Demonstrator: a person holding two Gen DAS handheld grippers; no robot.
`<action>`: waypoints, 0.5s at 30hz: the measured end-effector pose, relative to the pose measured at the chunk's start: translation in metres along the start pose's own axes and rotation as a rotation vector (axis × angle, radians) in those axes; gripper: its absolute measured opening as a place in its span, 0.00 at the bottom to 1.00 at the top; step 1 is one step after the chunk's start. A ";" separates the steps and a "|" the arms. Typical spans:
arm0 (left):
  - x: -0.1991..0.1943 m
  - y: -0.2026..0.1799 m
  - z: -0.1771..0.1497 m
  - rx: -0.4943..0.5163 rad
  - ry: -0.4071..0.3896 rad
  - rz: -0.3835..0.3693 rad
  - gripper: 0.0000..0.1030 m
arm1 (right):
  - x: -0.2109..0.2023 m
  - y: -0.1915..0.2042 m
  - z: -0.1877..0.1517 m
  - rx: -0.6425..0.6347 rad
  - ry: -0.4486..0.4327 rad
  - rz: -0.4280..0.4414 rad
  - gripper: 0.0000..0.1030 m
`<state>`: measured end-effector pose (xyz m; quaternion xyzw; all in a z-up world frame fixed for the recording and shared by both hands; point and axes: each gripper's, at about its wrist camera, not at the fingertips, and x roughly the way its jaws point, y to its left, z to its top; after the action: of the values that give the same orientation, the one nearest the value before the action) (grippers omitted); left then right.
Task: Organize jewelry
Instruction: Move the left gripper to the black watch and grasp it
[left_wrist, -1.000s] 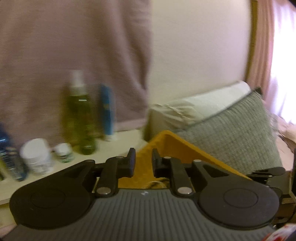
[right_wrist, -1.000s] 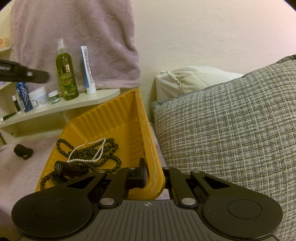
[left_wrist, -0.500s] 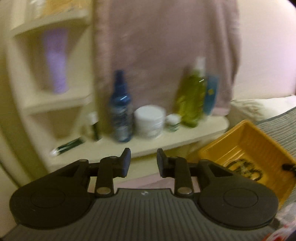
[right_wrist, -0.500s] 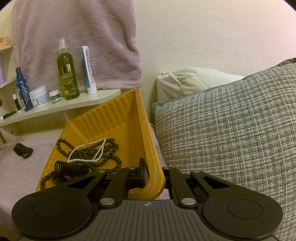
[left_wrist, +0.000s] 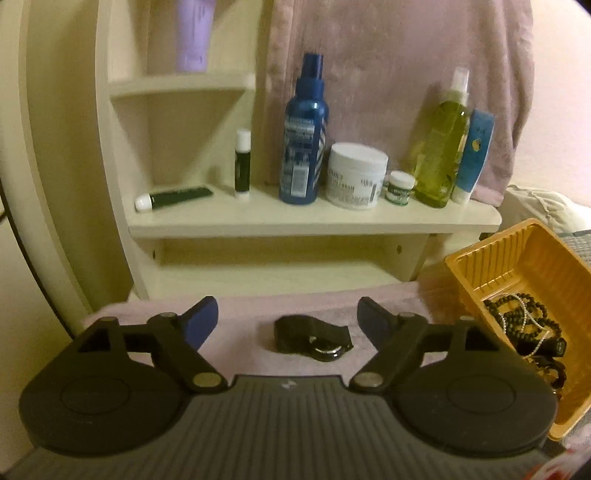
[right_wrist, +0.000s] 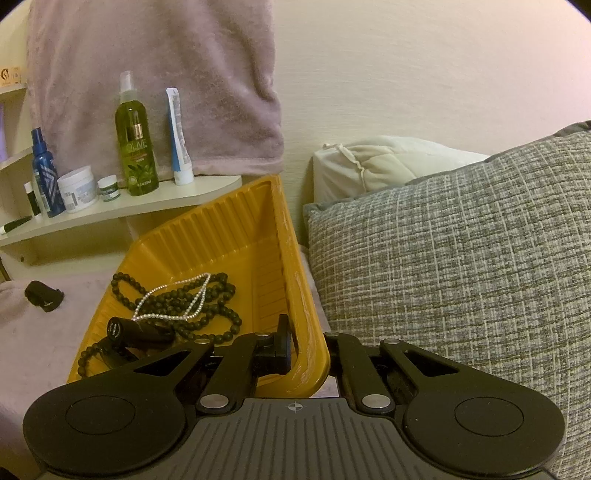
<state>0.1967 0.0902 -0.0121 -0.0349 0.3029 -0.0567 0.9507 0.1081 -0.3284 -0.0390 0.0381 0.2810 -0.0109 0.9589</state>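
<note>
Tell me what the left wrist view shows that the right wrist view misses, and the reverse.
Left only: the open left claw, the purple tube on the upper shelf.

Right only: the right claw clamping the yellow tray rim, the grey cushion, the white pillow.

Both: the tray with the black bead necklace and silver chain, the black watch on the pink cloth, the shelf bottles, the hanging towel.

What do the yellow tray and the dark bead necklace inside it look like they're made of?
Yellow tray: likely thin molded plastic, with ribbed walls and a glossy, scuffed rim. Dark bead necklace: round, matte dark beads, possibly wood or stone; the look leaves it open.
</note>
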 end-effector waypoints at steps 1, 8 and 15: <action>0.004 -0.001 -0.003 -0.010 0.002 -0.002 0.80 | 0.000 0.000 0.000 -0.001 0.001 0.001 0.05; 0.029 -0.006 -0.017 -0.069 0.011 0.016 0.87 | 0.000 -0.003 0.000 0.001 0.006 0.000 0.05; 0.052 -0.006 -0.022 -0.100 0.042 0.016 0.87 | 0.000 -0.004 0.000 0.000 0.007 0.000 0.06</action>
<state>0.2258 0.0771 -0.0597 -0.0790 0.3256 -0.0348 0.9415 0.1082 -0.3323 -0.0397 0.0383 0.2844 -0.0108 0.9579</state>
